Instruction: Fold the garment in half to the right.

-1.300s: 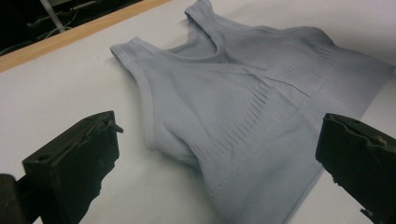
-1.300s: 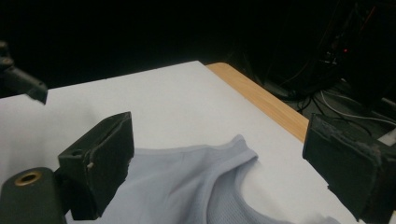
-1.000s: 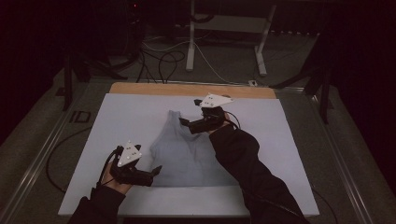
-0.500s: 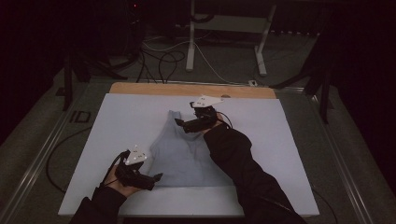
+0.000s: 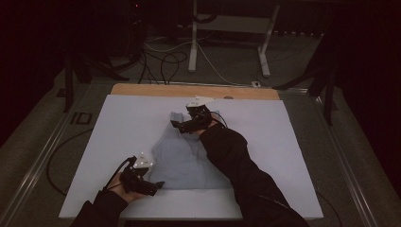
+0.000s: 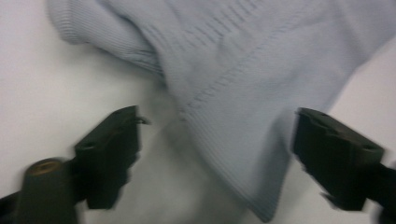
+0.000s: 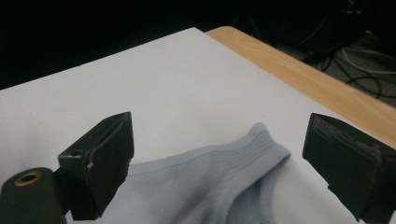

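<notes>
So the left hand-held gripper (image 5: 156, 184) is down at the near-left corner of the pale blue knit top (image 5: 187, 156), and in the left gripper view (image 6: 217, 154) its jaws are spread pretty wide, one on each side of the corner of the fabric, not pinching it. They've just been closing in a bit, with that corner of cloth between them. The right hand-held gripper (image 5: 182, 126) is over at the far end of the top by a shoulder strap; in the right gripper view (image 7: 215, 163) its jaws are spread wide too, with the ribbed strap (image 7: 261, 140) lying between them and neither pad pressing on it. The top itself lies flat around the middle of the table (image 5: 118, 123), which has a white sheet on it and a bare strip of wood (image 5: 142, 89) along the far edge. The room's really dark. On the floor past the table there's a tangle of cables (image 5: 165, 56) and the white legs of a stand (image 5: 194, 42). Dark sleeves come in from the near side.
</notes>
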Available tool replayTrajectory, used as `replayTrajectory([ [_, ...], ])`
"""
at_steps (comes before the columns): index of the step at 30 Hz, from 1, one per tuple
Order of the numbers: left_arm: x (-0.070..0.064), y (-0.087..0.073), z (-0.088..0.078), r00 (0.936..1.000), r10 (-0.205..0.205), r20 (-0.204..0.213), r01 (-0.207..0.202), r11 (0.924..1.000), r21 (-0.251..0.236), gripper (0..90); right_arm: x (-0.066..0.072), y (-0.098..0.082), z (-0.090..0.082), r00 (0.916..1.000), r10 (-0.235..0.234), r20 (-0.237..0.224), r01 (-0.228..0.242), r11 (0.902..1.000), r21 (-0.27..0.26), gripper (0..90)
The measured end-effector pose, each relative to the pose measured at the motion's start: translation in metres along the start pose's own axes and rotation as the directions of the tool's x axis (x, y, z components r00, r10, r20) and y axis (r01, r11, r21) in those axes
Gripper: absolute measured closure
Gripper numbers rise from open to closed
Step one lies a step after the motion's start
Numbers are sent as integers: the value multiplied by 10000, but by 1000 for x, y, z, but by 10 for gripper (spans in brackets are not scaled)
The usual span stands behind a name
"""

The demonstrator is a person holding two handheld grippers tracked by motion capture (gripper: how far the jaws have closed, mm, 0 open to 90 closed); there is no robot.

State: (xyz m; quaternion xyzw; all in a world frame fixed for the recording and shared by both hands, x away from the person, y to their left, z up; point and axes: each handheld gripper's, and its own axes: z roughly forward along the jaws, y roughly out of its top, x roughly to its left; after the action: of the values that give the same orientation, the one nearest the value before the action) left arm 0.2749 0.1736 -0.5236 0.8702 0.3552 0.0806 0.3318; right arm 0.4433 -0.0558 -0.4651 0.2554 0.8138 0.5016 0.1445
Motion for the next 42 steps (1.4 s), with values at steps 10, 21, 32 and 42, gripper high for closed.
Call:
replayTrajectory([
  [10,-2,-2,3,9978,330,569,-334,9994,67,604,2,1,15,10000,-78,19,78,9994,337,89],
  [21,-5,2,2,9944,566,891,-570,9984,22,846,-11,13,35,9938,831,736,-890,9927,808,134],
  [32,-6,4,0,9948,557,851,-541,9983,-215,859,-23,18,61,9808,1474,1280,-1673,9725,1619,222],
  [42,-5,4,-1,9947,545,869,-525,9983,-255,860,-30,14,90,9567,2012,2103,-2516,9349,2504,349],
])
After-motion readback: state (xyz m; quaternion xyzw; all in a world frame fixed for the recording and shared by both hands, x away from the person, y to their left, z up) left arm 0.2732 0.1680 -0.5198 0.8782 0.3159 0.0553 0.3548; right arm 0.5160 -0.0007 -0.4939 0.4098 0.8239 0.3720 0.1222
